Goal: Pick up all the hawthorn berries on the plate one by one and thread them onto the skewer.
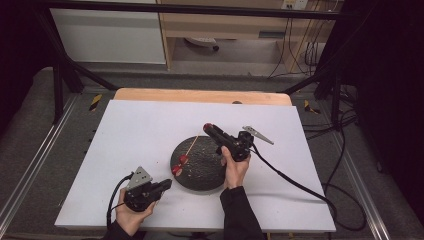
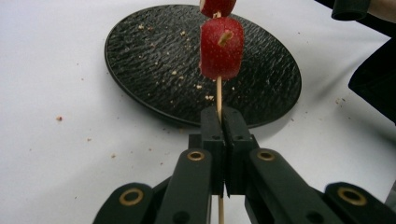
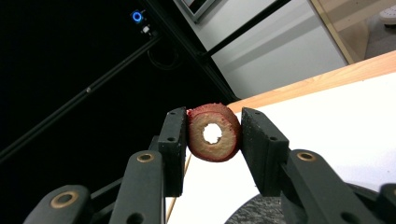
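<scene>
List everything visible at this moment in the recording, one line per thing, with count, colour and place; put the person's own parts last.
skewer: one, pale wood, rising from the left gripper's jaws over the plate.
red pieces: two, red, threaded on the skewer.
ring slice: one, red rim and tan face with a centre hole, between the right gripper's jaws.
plate: one, black and textured, mid-table, dotted with crumbs.
table: one, white top with a wooden far edge.
left gripper: one, black, near the front left of the table, shut on the skewer.
right gripper: one, black, raised above the plate's far side, shut on the ring slice.
hands: two, dark sleeves, entering from the near edge.
</scene>
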`<control>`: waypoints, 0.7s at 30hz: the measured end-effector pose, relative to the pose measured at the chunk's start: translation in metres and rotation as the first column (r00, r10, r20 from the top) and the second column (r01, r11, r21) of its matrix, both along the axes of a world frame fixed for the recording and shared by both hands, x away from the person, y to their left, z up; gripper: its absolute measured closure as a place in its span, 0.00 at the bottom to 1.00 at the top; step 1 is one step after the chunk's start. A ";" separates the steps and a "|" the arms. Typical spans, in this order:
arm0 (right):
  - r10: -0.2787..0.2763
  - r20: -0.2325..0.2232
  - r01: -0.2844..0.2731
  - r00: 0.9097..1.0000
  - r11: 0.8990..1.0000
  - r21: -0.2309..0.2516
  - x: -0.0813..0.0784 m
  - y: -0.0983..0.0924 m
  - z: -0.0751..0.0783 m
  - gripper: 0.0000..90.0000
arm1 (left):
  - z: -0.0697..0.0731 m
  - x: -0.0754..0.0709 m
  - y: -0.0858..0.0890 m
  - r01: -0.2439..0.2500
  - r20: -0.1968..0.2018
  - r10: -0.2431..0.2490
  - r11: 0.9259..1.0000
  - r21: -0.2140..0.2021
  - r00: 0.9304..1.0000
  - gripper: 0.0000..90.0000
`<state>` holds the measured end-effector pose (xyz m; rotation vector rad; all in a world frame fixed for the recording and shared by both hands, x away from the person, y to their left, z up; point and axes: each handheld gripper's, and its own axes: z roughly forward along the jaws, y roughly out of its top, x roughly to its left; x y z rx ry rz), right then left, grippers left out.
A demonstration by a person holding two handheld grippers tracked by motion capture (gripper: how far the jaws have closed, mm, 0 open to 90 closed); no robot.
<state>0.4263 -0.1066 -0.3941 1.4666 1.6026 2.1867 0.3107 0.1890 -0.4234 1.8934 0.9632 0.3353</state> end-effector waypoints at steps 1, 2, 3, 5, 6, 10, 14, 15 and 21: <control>-0.004 0.008 0.004 1.000 1.000 0.002 0.000 0.000 0.001 0.69 | 0.000 0.000 -0.001 0.001 0.002 -0.001 1.000 0.001 1.000 0.98; -0.003 0.006 0.003 1.000 1.000 0.010 0.000 -0.001 0.001 0.69 | 0.001 0.000 -0.002 0.001 0.003 -0.001 1.000 -0.001 1.000 0.98; -0.003 0.004 0.003 1.000 1.000 0.014 0.001 -0.001 0.002 0.69 | 0.001 0.000 -0.004 0.001 0.006 -0.001 1.000 -0.004 1.000 0.98; -0.006 0.005 0.006 1.000 1.000 0.021 0.001 -0.002 0.003 0.69 | 0.002 0.000 -0.006 0.004 0.009 -0.004 1.000 -0.004 1.000 0.98; -0.007 0.007 0.007 1.000 1.000 0.023 0.001 -0.002 0.003 0.69 | 0.002 0.000 -0.007 0.003 0.011 -0.003 1.000 -0.007 1.000 0.98; -0.014 0.009 0.014 1.000 0.999 0.041 0.001 -0.003 0.004 0.69 | 0.003 0.000 -0.011 0.002 0.016 -0.002 1.000 -0.011 1.000 0.98; -0.019 0.010 0.018 1.000 0.998 0.059 0.002 -0.003 0.005 0.69 | 0.003 0.000 -0.014 0.004 0.016 -0.004 1.000 -0.016 1.000 0.98; -0.019 0.006 0.018 1.000 0.998 0.066 0.002 -0.003 0.006 0.69 | 0.003 0.000 -0.015 0.005 0.015 -0.005 1.000 -0.015 1.000 0.98; -0.017 0.005 0.017 1.000 0.996 0.090 0.002 -0.004 0.007 0.69 | 0.004 0.000 -0.020 0.004 0.021 -0.003 1.000 -0.024 1.000 0.98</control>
